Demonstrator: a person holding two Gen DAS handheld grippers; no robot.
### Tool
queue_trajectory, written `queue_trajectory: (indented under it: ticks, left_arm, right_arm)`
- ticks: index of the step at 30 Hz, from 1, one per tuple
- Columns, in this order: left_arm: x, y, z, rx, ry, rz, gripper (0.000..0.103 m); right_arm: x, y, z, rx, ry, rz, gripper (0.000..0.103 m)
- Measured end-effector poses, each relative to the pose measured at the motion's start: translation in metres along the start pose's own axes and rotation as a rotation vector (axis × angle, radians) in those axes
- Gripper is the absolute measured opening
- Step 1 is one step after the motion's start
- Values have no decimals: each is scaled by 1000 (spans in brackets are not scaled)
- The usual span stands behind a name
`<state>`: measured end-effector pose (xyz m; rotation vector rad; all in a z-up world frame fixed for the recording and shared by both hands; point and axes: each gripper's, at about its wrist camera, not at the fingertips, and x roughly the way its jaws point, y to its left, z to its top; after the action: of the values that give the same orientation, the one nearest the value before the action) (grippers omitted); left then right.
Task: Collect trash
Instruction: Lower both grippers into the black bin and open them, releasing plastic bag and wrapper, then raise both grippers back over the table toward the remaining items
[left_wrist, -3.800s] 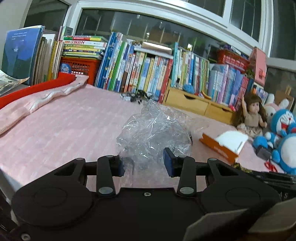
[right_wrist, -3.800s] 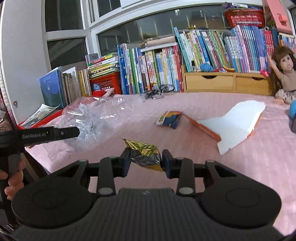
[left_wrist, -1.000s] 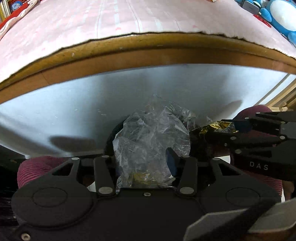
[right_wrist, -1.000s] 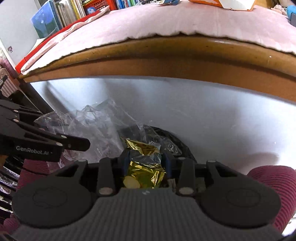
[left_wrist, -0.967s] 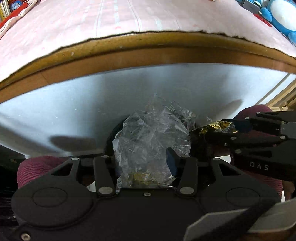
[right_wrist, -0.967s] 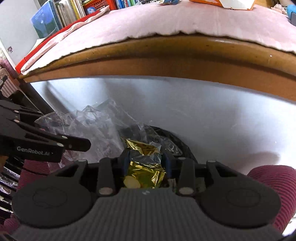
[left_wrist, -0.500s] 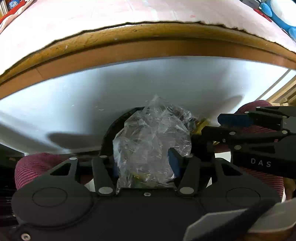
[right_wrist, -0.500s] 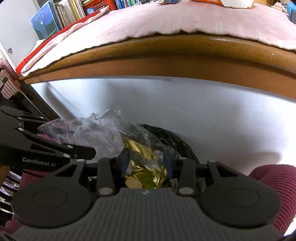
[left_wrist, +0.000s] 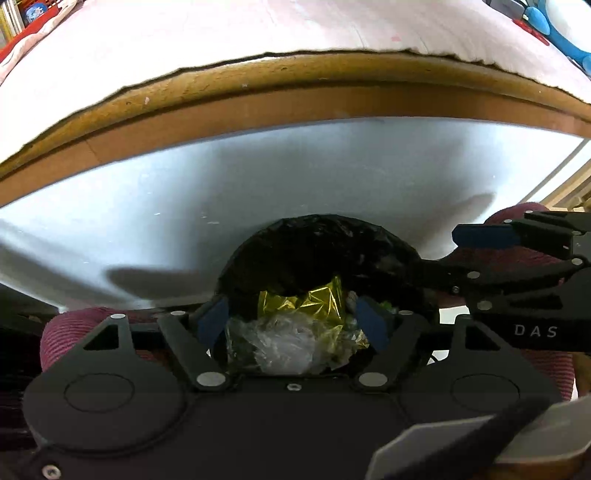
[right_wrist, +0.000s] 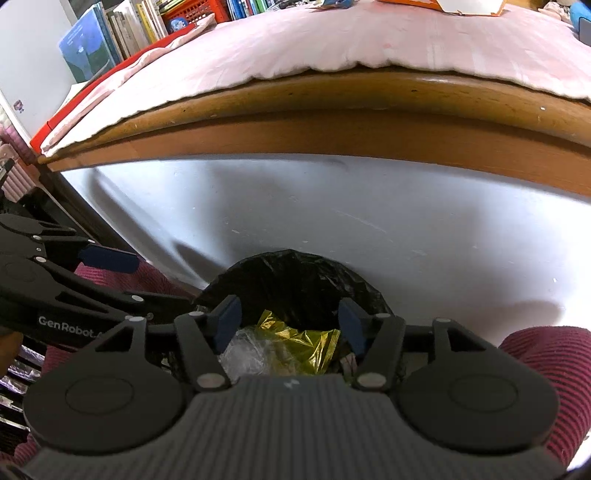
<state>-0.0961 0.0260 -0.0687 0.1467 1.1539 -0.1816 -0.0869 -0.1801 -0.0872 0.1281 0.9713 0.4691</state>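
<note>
A bin lined with a black bag (left_wrist: 317, 240) (right_wrist: 295, 273) stands on the floor under the table edge. Inside it lie the crumpled clear plastic (left_wrist: 291, 343) (right_wrist: 247, 356) and the gold foil wrapper (left_wrist: 306, 302) (right_wrist: 299, 341). My left gripper (left_wrist: 291, 325) hangs open just above the bin mouth, nothing between its blue pads. My right gripper (right_wrist: 290, 325) is open too, over the same bin; it also shows at the right of the left wrist view (left_wrist: 517, 258). The left gripper appears at the left of the right wrist view (right_wrist: 74, 273).
The wooden table edge (left_wrist: 295, 92) (right_wrist: 332, 110) with a pink cloth (right_wrist: 332, 44) runs overhead. A pale wall panel (left_wrist: 295, 166) is behind the bin. Maroon ribbed fabric (right_wrist: 535, 354) (left_wrist: 74, 332) flanks the bin. Books (right_wrist: 110, 37) and an orange-and-white piece (right_wrist: 461, 5) sit far back.
Both grippers have opened. The clear plastic dropped from the left one and the gold wrapper from the right one; both now lie in the bin.
</note>
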Motion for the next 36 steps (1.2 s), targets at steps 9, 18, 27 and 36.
queue_trajectory:
  ticks: [9, 18, 27, 36]
  left_arm:
    - [-25, 2, 2, 50, -97, 8, 83]
    - [-83, 24, 21, 41, -313, 1, 89]
    - [-133, 39, 57, 17, -508, 11, 92]
    - [-140, 61, 118, -79, -590, -33, 92]
  right_arm:
    - [-19, -1, 10, -18, -57, 19, 81]
    - [-79, -11, 53, -39, -263, 68, 89]
    - [-115, -25, 96, -56, -411, 15, 90]
    - [-120, -50, 139, 16, -453, -53, 90]
